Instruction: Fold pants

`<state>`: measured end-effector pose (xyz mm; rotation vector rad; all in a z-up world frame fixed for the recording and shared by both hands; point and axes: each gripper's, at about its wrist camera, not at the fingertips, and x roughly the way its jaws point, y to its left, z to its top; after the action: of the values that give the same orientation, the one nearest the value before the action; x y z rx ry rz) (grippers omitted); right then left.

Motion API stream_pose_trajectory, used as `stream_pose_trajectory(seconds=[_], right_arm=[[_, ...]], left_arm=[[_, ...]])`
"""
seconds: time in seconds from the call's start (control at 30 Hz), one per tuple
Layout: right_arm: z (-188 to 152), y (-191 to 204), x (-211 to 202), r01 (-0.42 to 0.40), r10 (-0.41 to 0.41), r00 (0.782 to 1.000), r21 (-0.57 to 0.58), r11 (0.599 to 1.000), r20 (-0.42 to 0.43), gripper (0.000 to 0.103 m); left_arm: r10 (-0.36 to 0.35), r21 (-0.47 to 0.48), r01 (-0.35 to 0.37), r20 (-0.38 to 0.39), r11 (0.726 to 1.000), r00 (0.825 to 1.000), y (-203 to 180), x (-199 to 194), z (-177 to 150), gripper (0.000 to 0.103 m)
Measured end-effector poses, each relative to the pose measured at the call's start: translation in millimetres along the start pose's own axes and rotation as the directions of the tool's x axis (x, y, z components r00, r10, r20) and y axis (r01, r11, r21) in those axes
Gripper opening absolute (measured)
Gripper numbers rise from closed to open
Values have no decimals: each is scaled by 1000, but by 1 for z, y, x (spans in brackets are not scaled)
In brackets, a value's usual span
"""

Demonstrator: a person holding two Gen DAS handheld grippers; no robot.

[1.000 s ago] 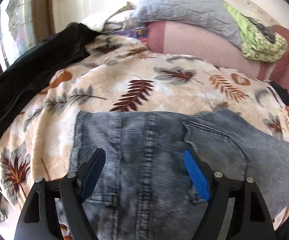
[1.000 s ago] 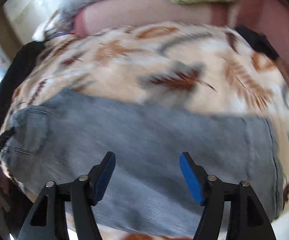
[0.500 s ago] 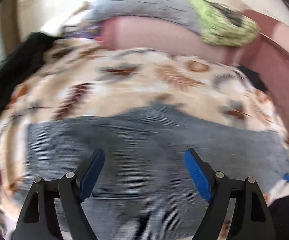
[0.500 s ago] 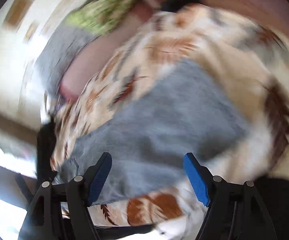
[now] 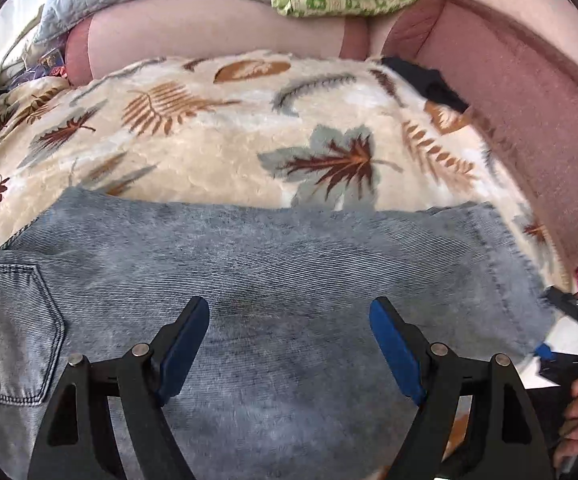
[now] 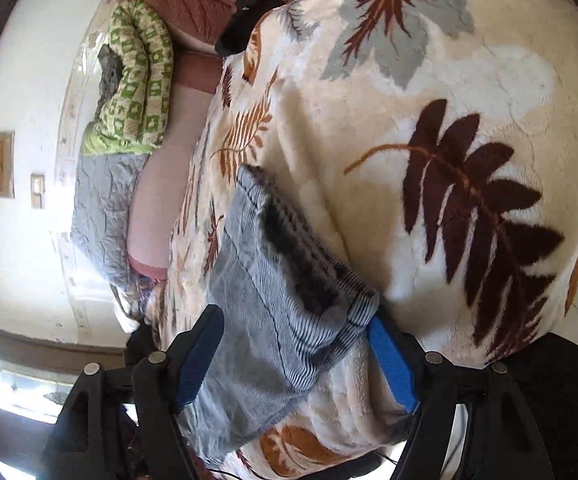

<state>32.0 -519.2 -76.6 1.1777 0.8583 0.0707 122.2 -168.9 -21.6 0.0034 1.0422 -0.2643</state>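
The jeans (image 5: 273, 280) lie spread on the leaf-print blanket (image 5: 225, 152) of a bed, directly under and ahead of the left tongs (image 5: 289, 344). A back pocket (image 5: 13, 332) sits off to the left of those tongs, and the hem (image 5: 509, 264) of the leg runs out to their right. The left tongs stand wide above the denim, nothing between the pads, not touching cloth as far as I can see.

The right tongs (image 6: 297, 356) are rolled on their side at the leg opening (image 6: 293, 264). Their jaws have just been closing, and the hem end of the leg lies between them; one blue pad (image 6: 391, 364) is right at the cuff edge, the other pad beside the fabric. I judge they straddle the cuff but do not yet pinch it.

Denim like this looks fairly heavy and soft: it will drape and sag rather than hold a shape, but it is not slippery and nothing about it is fragile. The thick stitched hem is the firm place to take hold, and the waistband likewise. Grabbing both layers of the cuff matters, or the leg will open when lifted
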Motion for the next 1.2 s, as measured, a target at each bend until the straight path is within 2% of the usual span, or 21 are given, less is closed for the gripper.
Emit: stream_pose_trajectory(seconds=[0.03, 0.07, 0.1, 0.2, 0.27, 0.33, 0.4, 0.43, 0.47, 0.5, 0.6, 0.67, 0.73, 0.8, 0.9, 0.93, 1.0, 1.07, 1.13, 1.17, 1.2], right_arm=[[-1, 2, -1, 23, -22, 1000, -27, 999, 9, 54], [-4, 2, -2, 40, -39, 999, -41, 998, 7, 34], [-5, 0, -1, 54, -54, 999, -50, 997, -1, 31], [-3, 2, 3, 89, -90, 996, -83, 993, -11, 27], [-4, 10, 0, 119, -119, 993, -132, 984, 12, 27], [-7, 19, -1, 152, -149, 988, -178, 972, 30, 27], [-8, 26, -3, 179, -173, 984, -210, 961, 45, 27], [-10, 33, -4, 202, -193, 979, -239, 950, 61, 27], [-12, 41, -6, 216, -203, 976, -267, 939, 75, 25], [-14, 48, -7, 225, -209, 974, -286, 931, 87, 24], [-25, 87, -14, 268, -226, 963, -400, 876, 150, 22], [-32, 111, -16, 265, -211, 963, -447, 854, 168, 19], [-45, 141, -15, 254, -183, 966, -515, 819, 185, 17], [-65, 171, -10, 232, -154, 971, -584, 778, 181, 17], [-105, 211, 4, 188, -112, 982, -689, 700, 154, 17], [-124, 225, 12, 174, -103, 985, -733, 657, 141, 17], [-171, 248, 38, 122, -93, 992, -817, 563, 84, 17], [-209, 255, 70, 73, -111, 994, -861, 504, 19, 17], [-239, 247, 112, 19, -163, 984, -874, 486, -70, 20], [-252, 236, 137, -5, -220, 967, -877, 481, -126, 25], [-261, 222, 160, -47, -266, 942, -863, 503, -207, 38]], left_arm=[[40, 12, -40, -25, 999, 999, -1, 8, 0, 83], [69, 23, -68, -46, 997, 997, -1, 15, -1, 83], [81, 34, -79, -54, 996, 995, -2, 19, -2, 83], [126, 75, -122, -42, 990, 991, -9, 19, -3, 85], [93, 49, -91, -36, 995, 995, -11, 9, -1, 85], [69, 58, -69, 11, 996, 998, -16, -3, -2, 85], [152, 117, -153, 18, 981, 988, -25, 2, -7, 85], [201, 163, -191, -43, 968, 979, -29, 18, -9, 86], [222, 202, -208, -47, 957, 974, -31, 29, -13, 89], [240, 219, -229, -23, 949, 971, -32, 27, -13, 95], [269, 294, -255, -7, 921, 963, -39, 25, -12, 95], [266, 296, -249, -17, 922, 964, -39, 25, -11, 95], [215, 238, -197, -50, 951, 975, -27, 24, -8, 94], [119, 142, -107, -79, 984, 990, -8, 19, -3, 91], [63, -24, -63, 1, 998, 998, 39, -17, -5, 88], [54, -82, -51, 35, 995, 998, 59, -33, -7, 88], [82, -178, -66, 86, 982, 993, 100, -60, -15, 88], [128, -253, -93, 125, 963, 984, 138, -84, -24, 88], [181, -323, -125, 150, 938, 972, 174, -107, -35, 88], [202, -348, -139, 152, 927, 968, 188, -115, -40, 88], [215, -365, -149, 147, 919, 966, 198, -120, -44, 88]])
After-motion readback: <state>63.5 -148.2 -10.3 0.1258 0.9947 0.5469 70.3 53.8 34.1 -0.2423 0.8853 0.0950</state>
